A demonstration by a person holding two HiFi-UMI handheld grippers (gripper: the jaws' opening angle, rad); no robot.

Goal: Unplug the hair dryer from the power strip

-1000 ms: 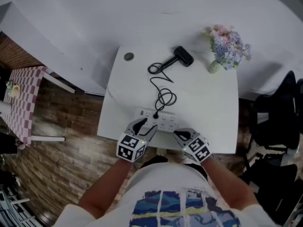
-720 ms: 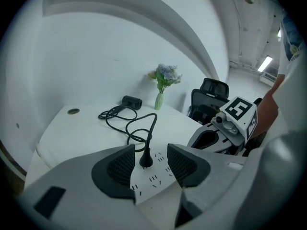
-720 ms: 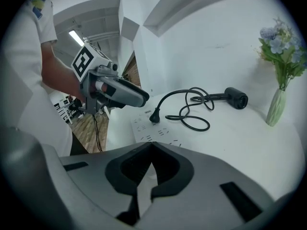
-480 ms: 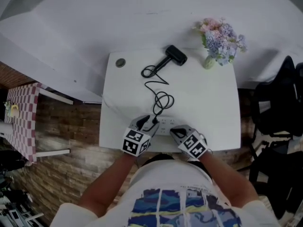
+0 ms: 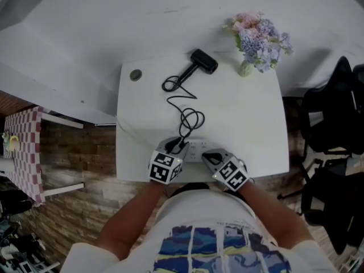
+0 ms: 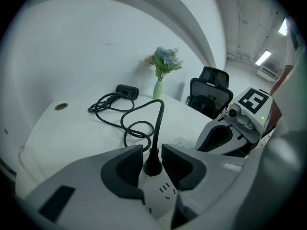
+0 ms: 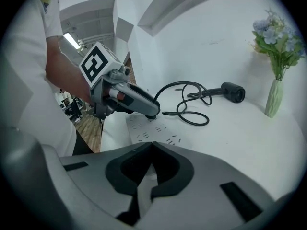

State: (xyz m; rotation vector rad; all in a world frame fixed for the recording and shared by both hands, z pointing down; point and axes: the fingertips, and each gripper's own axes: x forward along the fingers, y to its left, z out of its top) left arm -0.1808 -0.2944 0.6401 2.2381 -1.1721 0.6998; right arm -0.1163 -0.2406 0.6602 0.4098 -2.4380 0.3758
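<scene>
The left tool (image 6: 152, 152) is squeezing the black plug (image 6: 152, 167), with one dark pad on each side of it. The plug is sitting all the way down in the white power strip (image 6: 162, 191). The right tool (image 7: 152, 145) is closed with nothing in it. Its tips are pointing down at the other end of the power strip and seem to be pressing on it, though I cannot be sure they are touching. The cord (image 6: 156, 111) is going up from the plug, looping over the table (image 5: 250, 112) and running to the hair dryer (image 5: 203, 61). The hair dryer is lying at the far side, well apart from the strip and near a vase of flowers (image 5: 253, 41). The plug is not pulled out yet. If the left tool is pulling sideways and not straight up, the plug may be jamming or slipping out of the pads, because it looks small and smooth. If the right tool is not pushing down hard enough, the whole strip may be lifting with the plug. A fast yank may also be dragging the cord and sliding the hair dryer.
</scene>
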